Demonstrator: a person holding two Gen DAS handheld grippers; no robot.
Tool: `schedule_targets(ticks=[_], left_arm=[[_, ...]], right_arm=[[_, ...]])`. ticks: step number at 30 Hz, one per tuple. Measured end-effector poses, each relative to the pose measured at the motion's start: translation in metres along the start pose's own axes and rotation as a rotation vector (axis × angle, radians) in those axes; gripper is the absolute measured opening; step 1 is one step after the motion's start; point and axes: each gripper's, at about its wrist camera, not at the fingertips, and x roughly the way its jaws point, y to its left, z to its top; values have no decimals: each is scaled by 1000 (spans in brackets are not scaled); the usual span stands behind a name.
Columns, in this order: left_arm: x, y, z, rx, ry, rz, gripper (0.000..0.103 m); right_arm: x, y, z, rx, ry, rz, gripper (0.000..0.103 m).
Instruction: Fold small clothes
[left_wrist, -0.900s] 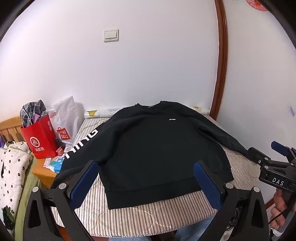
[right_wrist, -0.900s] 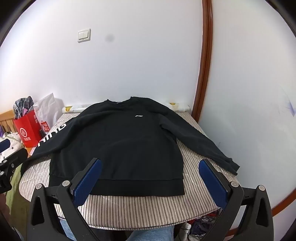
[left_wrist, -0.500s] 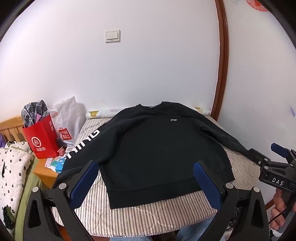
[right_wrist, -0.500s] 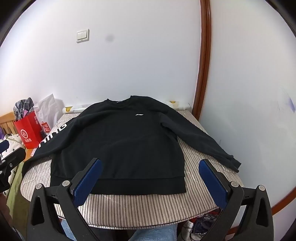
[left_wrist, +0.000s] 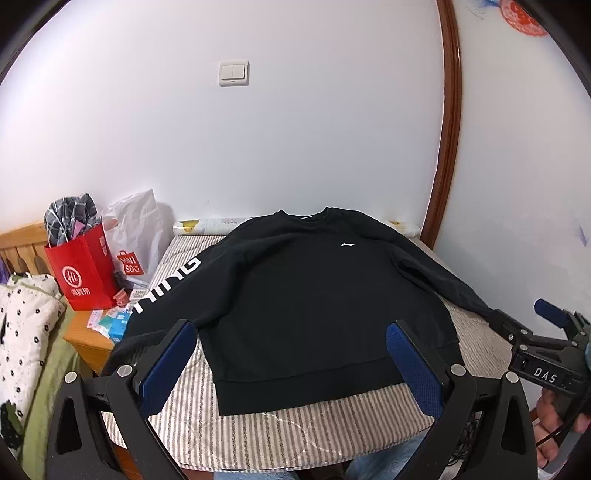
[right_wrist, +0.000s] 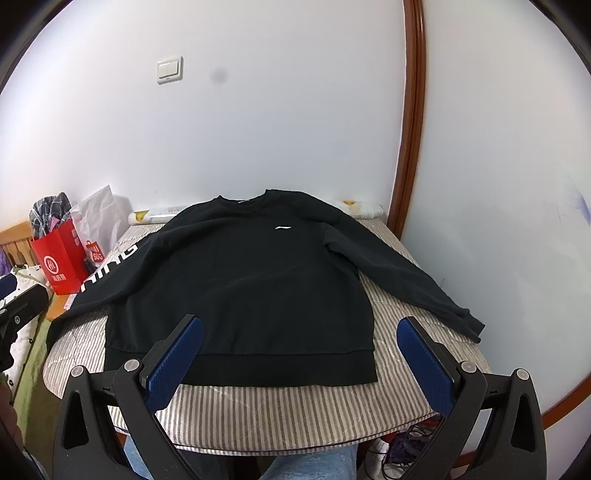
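A black sweatshirt (right_wrist: 240, 288) lies face up and spread flat on the striped desk (right_wrist: 295, 410), collar toward twelve o'clock at the wall, hem toward six. Its lettered sleeve (left_wrist: 166, 288) runs out toward eight o'clock and hangs off the edge; the plain sleeve (right_wrist: 406, 280) angles toward four. The left gripper (left_wrist: 291, 365) and right gripper (right_wrist: 299, 360) both hover short of the hem with jaws spread wide, holding nothing. Folding looks not yet begun. The likely first move is to take a sleeve cuff or shoulder and carry it across the chest, which calls for lowering onto the cloth and pinching one layer only.
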Motion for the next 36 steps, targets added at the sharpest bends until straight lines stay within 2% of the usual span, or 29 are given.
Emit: schedule_targets(ticks=[36], left_arm=[[-3,-4,-3,26,0,-11,103]], right_arm=[[-3,-2,2,30,3,0,103]])
